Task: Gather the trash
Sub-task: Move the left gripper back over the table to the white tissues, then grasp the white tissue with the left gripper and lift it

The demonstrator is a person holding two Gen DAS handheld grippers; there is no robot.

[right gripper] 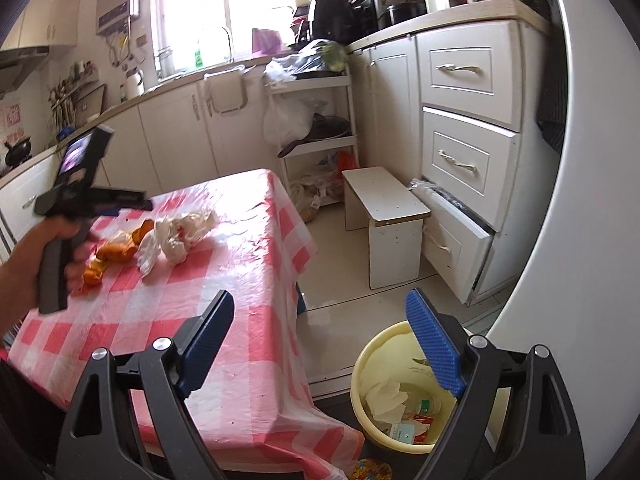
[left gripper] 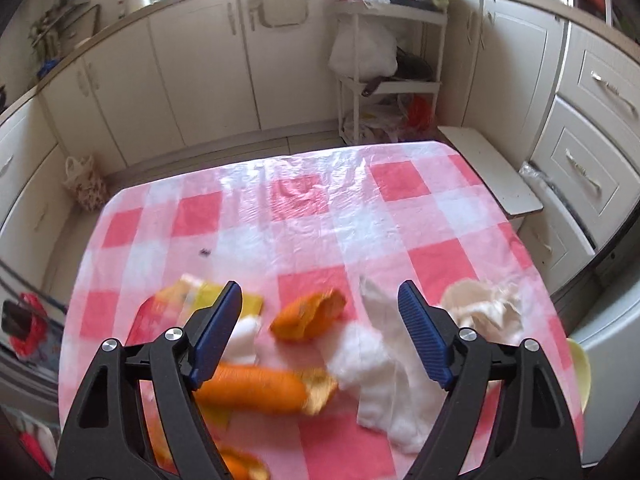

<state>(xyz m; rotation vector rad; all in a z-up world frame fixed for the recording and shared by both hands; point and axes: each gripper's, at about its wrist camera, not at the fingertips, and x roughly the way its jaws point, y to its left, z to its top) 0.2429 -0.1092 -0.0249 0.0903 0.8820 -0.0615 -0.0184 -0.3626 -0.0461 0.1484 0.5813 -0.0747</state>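
**Peels and tissue on the checked tabletop, tongs spread**

We hold the left tongs (left gripper: 320, 308) over a heap of scraps, their ribbed blue pads standing wide apart with nothing pinched between them. Farthest left under them lies a glossy yellow wrapper (left gripper: 208, 296), flat and crinkled. Next come curled orange peels (left gripper: 308, 316), matte and thick, one long piece (left gripper: 256, 388) lying beside the left pad. To the right of these sits soft white tissue (left gripper: 384, 368), fluffy and crumpled, and further right a wad of cream paper (left gripper: 484, 308), creased into folds. All of it rests on the tabletop (left gripper: 400, 216), which wears a pink-and-white checked cloth under a shiny plastic film.

From the right wrist view, a hand (right gripper: 48, 248) grips the grey handle of the left tool above the same heap. Our right tongs (right gripper: 324, 344) are likewise spread and empty, hanging past the tabletop's edge. Below the right pad, on the pale tiled floor, stands a round yellow plastic basin (right gripper: 368, 364) already holding crumpled paper and a small bottle.
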